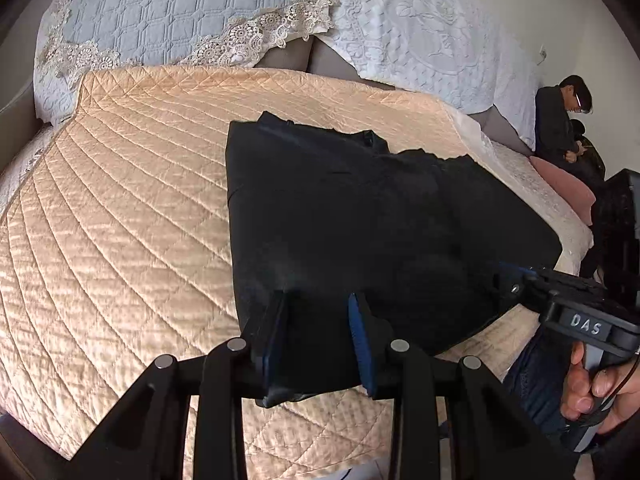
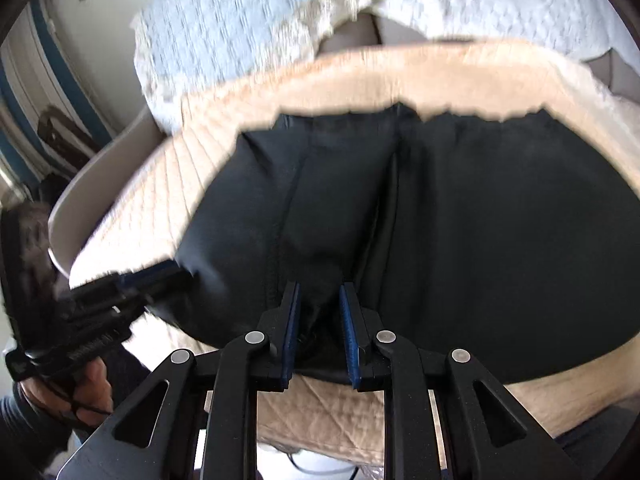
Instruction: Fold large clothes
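black garment [image 1: 380, 220] lies part-folded on the quilt [image 1: 120, 220], soft, limp, thick in layers, so i judge it best taken at the near hem. my left gripper [image 1: 320, 316] and right gripper [image 2: 318, 304] each straddle that hem at 6 o'clock, jaws part open, clamp unclear. right view blurred, garment type unreadable, its 3 o'clock edge cut off.

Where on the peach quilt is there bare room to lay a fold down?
Free: the peach quilted cover left of the black garment, up to the lace-edged blue pillow. Crowded: the near edge, where the left gripper and right gripper straddle the hem.
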The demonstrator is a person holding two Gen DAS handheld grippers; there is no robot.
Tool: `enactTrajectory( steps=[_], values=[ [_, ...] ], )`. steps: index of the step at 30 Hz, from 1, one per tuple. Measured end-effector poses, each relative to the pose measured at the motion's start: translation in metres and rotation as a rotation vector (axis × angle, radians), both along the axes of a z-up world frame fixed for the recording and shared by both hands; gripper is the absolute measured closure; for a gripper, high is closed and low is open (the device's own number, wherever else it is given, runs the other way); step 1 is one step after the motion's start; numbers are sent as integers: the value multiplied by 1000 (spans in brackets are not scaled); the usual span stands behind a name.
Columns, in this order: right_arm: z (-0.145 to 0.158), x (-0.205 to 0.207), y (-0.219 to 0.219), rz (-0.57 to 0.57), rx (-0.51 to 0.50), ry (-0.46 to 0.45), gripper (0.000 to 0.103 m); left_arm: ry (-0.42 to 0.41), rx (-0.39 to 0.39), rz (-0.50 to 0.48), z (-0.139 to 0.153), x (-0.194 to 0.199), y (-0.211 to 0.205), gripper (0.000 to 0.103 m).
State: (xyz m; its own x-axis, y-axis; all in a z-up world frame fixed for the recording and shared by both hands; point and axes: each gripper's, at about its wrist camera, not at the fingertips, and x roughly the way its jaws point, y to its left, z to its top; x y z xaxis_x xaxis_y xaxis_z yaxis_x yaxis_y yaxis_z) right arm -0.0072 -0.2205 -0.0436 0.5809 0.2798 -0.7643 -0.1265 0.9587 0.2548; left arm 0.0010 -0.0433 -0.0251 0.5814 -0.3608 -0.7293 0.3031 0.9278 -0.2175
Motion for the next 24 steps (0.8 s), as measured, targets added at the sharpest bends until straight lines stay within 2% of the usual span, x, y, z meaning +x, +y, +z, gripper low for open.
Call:
enactTrajectory(
  steps=[2,4,7,9,12,14,16,20,24],
  values=[
    [1,1,-4,-24,29,9,83,-4,18,1,0,0,-4,70],
    [17,-4,-3,-25,14,-28,83,2,32,6,9,-1,-6,70],
    [40,-16,0,11,-7,-96,83,-14,-7,11,21,-10,0,70],
    [38,-16,-1,19,9,-92,83,-21,-2,16,21,-14,2,70],
    [12,-3,1,27,1,-23,83,35,9,32,0,-7,0,70],
    [-3,4,-4,9,36,6,83,9,25,30,-1,-7,-5,70],
    [2,5,-10,-15,73,9,83,11,36,31,2,-6,-7,70],
    [21,-4,-8,5,21,-43,83,29,27,41,11,-5,-3,70],
    [34,-14,-2,16,10,-74,81,7,34,71,21,-8,-1,70]
  ],
)
